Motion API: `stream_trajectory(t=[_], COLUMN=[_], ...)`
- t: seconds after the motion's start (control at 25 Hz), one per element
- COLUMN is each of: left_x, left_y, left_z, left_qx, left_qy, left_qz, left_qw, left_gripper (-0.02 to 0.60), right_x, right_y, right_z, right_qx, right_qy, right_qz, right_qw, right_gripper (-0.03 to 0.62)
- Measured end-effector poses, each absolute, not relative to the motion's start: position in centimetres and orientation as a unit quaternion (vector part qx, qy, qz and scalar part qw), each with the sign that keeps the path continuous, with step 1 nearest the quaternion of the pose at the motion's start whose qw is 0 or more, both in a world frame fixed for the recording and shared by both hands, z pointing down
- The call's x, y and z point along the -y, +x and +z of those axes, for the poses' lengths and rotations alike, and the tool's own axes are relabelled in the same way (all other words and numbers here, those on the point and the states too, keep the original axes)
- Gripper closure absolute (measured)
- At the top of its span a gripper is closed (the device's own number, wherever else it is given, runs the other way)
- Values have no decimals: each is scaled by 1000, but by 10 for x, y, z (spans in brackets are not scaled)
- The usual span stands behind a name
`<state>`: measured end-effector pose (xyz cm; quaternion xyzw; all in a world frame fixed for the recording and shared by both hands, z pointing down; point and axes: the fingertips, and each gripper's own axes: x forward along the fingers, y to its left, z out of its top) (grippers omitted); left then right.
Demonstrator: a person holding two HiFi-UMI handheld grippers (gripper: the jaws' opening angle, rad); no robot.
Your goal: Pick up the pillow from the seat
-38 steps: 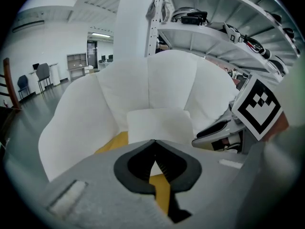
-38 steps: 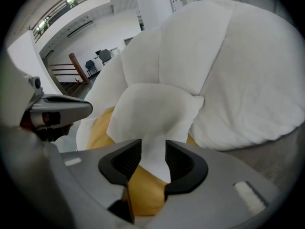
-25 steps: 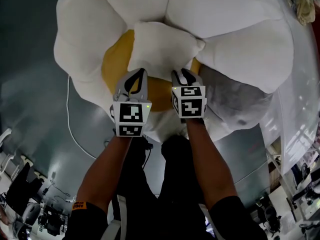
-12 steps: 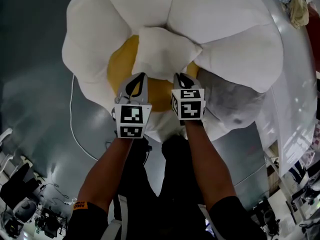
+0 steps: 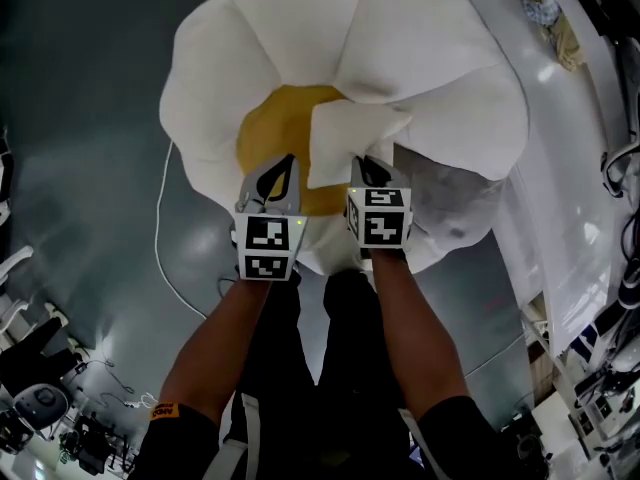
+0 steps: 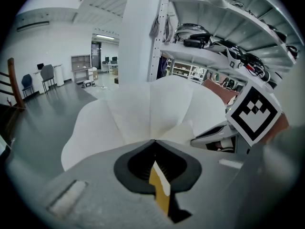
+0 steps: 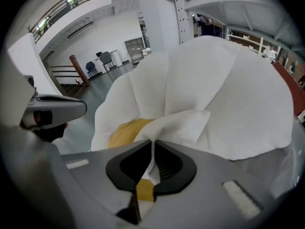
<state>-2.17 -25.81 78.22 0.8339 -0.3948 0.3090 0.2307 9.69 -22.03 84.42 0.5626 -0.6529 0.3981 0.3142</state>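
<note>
The white pillow (image 5: 352, 138) hangs clear of the yellow seat centre (image 5: 268, 133) of a flower-shaped chair with big white petals (image 5: 300, 38). My right gripper (image 5: 368, 164) is shut on the pillow's near edge. Its jaws have just been closing, and in the right gripper view white fabric (image 7: 178, 125) is pinched at the tips (image 7: 152, 141). My left gripper (image 5: 283, 162) hovers beside the pillow's left edge with yellow seat showing between them. Its jaws (image 6: 153, 140) meet at the tips and I see no fabric pinched there.
A white cable (image 5: 160, 238) loops on the grey floor left of the chair. A white partition (image 5: 570, 168) runs along the right. Cluttered shelves (image 6: 224, 32) stand behind the chair. The person's legs (image 5: 330, 368) are directly below the grippers.
Both grippers have risen together. The pillow, which lay on the yellow seat, has come up off it with the right gripper. The chair now looks smaller and farther below.
</note>
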Motion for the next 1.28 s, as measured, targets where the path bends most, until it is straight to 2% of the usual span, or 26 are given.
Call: stream_trajectory(t=[0.6, 1.28], left_x=[223, 166], left_y=[-29, -38], left_z=[609, 467], left_qx=[410, 419], left_qy=[836, 839], left_qz=[286, 258], left_qw=[227, 232], left_gripper=[580, 580], right_x=[181, 140], right_y=[87, 75], right_z=[661, 468], right_qx=[666, 716], right_qy=[578, 581], right_qz=[386, 311], right_qw=[271, 231], right_gripper=[572, 572])
